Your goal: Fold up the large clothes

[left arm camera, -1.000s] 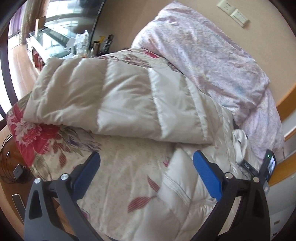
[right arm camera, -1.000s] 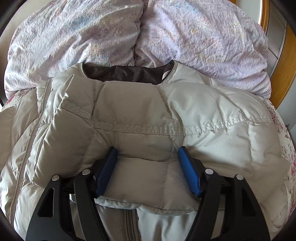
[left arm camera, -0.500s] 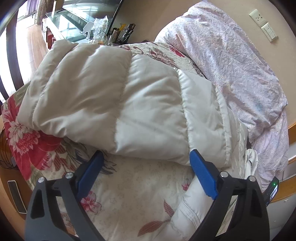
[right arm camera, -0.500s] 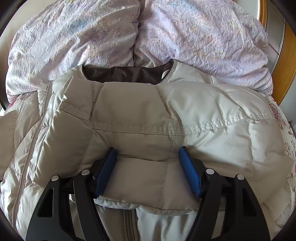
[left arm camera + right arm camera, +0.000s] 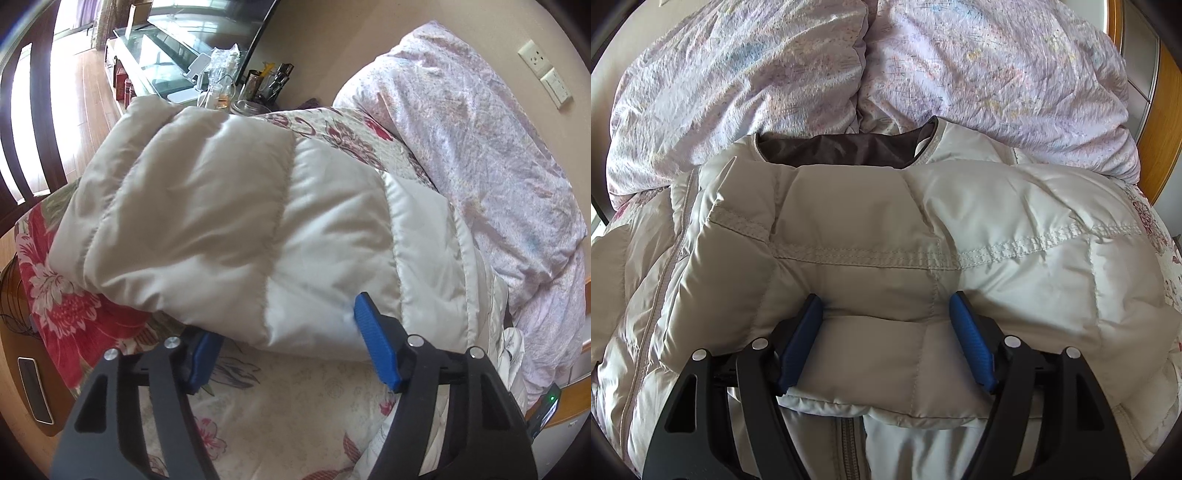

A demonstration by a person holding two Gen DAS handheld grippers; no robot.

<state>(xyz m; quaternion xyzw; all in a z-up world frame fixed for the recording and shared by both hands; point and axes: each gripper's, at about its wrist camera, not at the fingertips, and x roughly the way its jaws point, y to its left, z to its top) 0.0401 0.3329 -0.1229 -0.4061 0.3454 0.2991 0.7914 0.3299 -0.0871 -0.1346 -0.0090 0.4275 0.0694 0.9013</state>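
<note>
Floral bedding [image 5: 59,295] covers the bed, with a lilac duvet [image 5: 979,66] bunched at the head. On it lies the cream puffer jacket [image 5: 886,236], a padded part folded over. The left gripper [image 5: 284,332] is closing around the edge of the jacket's sleeve [image 5: 221,206]. The right gripper [image 5: 886,310] clamps a padded fold of the jacket.
</note>
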